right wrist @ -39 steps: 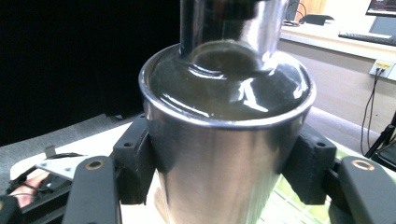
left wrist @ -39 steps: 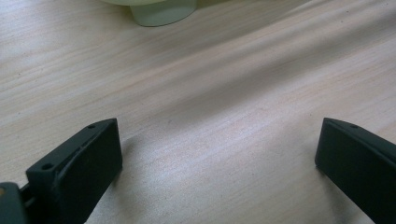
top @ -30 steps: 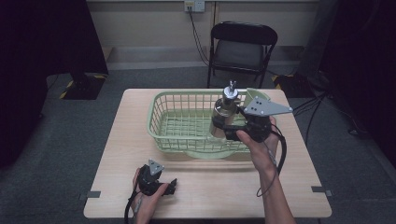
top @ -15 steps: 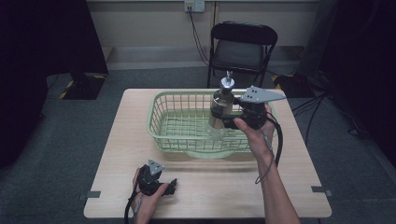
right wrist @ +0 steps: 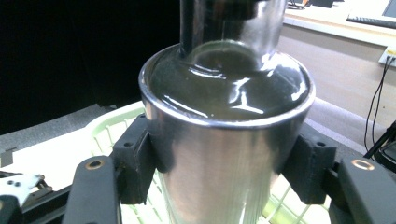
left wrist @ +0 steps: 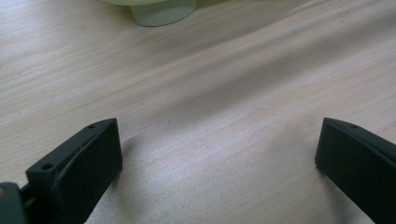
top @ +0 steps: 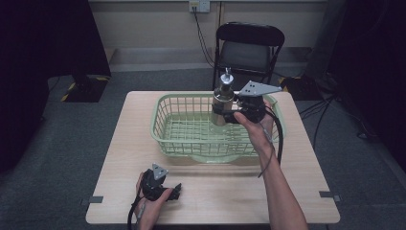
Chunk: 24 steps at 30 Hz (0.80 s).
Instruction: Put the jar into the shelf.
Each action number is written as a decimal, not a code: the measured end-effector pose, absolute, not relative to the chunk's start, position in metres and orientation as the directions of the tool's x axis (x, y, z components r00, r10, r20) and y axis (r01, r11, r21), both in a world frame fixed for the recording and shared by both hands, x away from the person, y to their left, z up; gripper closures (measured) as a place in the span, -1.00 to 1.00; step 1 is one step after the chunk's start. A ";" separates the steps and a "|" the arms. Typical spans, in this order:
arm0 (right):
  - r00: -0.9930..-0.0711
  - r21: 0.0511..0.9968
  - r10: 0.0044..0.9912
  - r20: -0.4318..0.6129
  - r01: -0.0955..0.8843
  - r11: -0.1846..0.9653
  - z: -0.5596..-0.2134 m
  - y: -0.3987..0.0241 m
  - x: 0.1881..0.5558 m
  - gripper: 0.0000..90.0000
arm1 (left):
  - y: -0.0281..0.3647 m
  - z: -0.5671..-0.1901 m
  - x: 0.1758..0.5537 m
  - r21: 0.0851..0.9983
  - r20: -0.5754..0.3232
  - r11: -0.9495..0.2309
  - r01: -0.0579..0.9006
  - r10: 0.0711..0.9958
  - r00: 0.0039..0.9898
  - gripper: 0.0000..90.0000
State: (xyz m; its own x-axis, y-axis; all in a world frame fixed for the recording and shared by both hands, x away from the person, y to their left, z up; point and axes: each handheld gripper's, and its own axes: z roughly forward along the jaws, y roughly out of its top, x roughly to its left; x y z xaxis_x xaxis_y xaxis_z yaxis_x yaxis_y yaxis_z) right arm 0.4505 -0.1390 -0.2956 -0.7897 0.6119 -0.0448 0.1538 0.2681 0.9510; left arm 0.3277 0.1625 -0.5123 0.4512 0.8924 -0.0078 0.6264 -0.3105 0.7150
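Jaws of right gripper (top: 229,116) clamped on steel bottle (top: 222,98) above green basket (top: 165,139), unreleased; left gripper (top: 173,190) spread, idle on table (top: 297,172).

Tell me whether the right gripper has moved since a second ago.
Yes. The right gripper, shut on the steel bottle, has moved farther over the green basket, toward its far rim.

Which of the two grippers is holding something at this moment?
The right gripper, raised over the green basket, is clamped on a shiny metal bottle. The left gripper lies low on the table, jaws apart and empty.
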 end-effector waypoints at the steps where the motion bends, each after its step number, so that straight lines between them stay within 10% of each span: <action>1: -0.790 0.950 0.612 -0.041 0.159 0.269 -0.298 -0.139 0.454 -0.22 | 0.162 -0.512 0.328 0.715 -0.009 -0.309 0.627 0.893 0.450 -0.99; 24: -0.783 0.916 0.622 -0.016 0.238 0.324 -0.329 -0.126 0.505 -0.22 | 0.162 -0.512 0.328 0.715 -0.010 -0.308 0.627 0.893 0.450 -0.99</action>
State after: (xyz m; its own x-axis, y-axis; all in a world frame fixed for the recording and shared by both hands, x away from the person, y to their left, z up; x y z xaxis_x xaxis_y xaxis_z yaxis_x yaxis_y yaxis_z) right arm 0.5051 -0.1259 -0.3295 -0.7828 0.6221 -0.0163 0.2382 0.3237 0.9157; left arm 0.3277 0.1624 -0.5124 0.4499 0.8930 -0.0098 0.6271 -0.3081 0.7154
